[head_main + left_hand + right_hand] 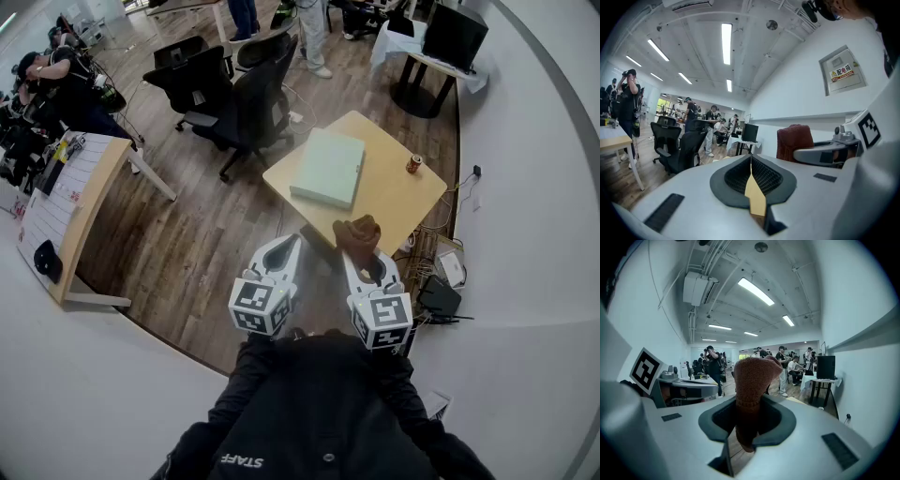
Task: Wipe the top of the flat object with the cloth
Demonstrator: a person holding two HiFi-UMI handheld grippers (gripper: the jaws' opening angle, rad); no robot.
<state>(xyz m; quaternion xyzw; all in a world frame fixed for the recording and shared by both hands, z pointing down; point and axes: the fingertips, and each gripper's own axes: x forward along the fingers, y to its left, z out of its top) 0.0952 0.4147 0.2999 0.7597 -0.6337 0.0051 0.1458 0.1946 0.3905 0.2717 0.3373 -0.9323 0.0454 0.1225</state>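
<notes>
Your right gripper (365, 255) has its fingers clamped on the brown cloth (357, 232). In the right gripper view the knitted cloth (752, 380) stands bunched between the fingers and rises above them, with a short tail hanging below. From the head view it sits over the near edge of the bench (398, 197), apart from the flat object (328, 167) and not touching it.

That flat object is a pale green slab lying flat on the wooden bench, toward the far left side. No print can be read on its top. A small can (413, 164) stands near the bench's right edge, well apart from the slab; its label is too small to read.

Your left gripper (284, 246) hangs just beside the right one, short of the bench, over the wood floor (187, 244). Its fingers (761, 174) are pressed together with nothing between them.

Writing you can make out is sparse. "STAFF" shows upside down on your dark top (309, 422), and each gripper's cube carries black-and-white square markers. In the left gripper view, a wall panel (842, 70) bears a sign with a yellow warning triangle and red characters — they look like 配电箱.

Black office chairs (234, 103) stand beyond the bench.
</notes>
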